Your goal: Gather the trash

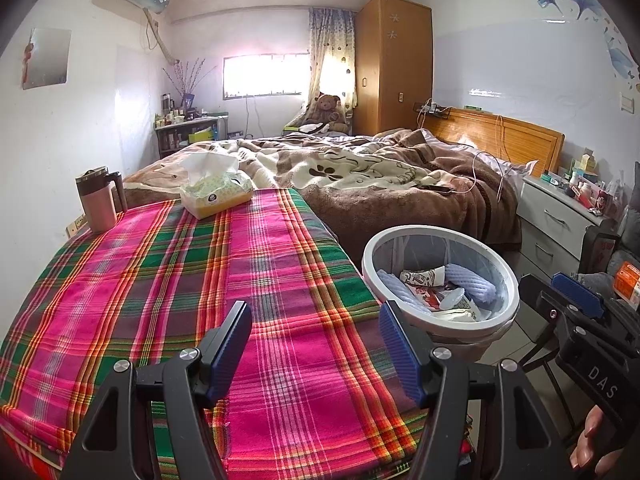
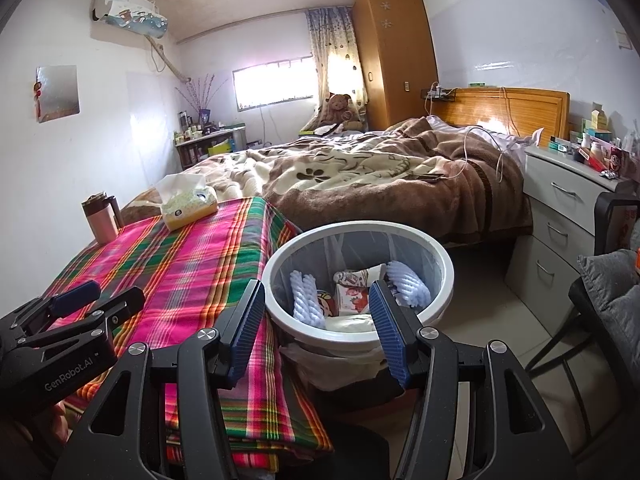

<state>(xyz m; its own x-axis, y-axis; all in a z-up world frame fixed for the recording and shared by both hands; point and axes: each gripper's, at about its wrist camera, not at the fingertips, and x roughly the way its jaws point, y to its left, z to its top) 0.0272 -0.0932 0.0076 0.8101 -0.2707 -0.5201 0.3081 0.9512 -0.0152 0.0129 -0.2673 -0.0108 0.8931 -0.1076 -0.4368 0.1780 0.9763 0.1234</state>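
Note:
A white round trash bin [image 1: 370, 258] [image 2: 276, 258] with a clear liner stands on the floor beside the table. It holds white foam netting [image 2: 304, 300], printed wrappers [image 2: 354, 290] and a plastic cup [image 1: 456, 300]. My left gripper [image 1: 314, 344] is open and empty above the plaid tablecloth [image 1: 180, 280], left of the bin. My right gripper [image 2: 316, 320] is open and empty just above the bin's near rim. Each gripper shows in the other's view, the right one [image 1: 560, 296] and the left one [image 2: 96, 300].
A yellow tissue pack [image 1: 216, 194] and a pink lidded mug [image 1: 100, 200] stand at the table's far end. An unmade bed [image 1: 380, 176] lies behind, a white nightstand [image 2: 568, 208] with clutter to the right, and a black chair with a grey cushion [image 2: 612, 292] at far right.

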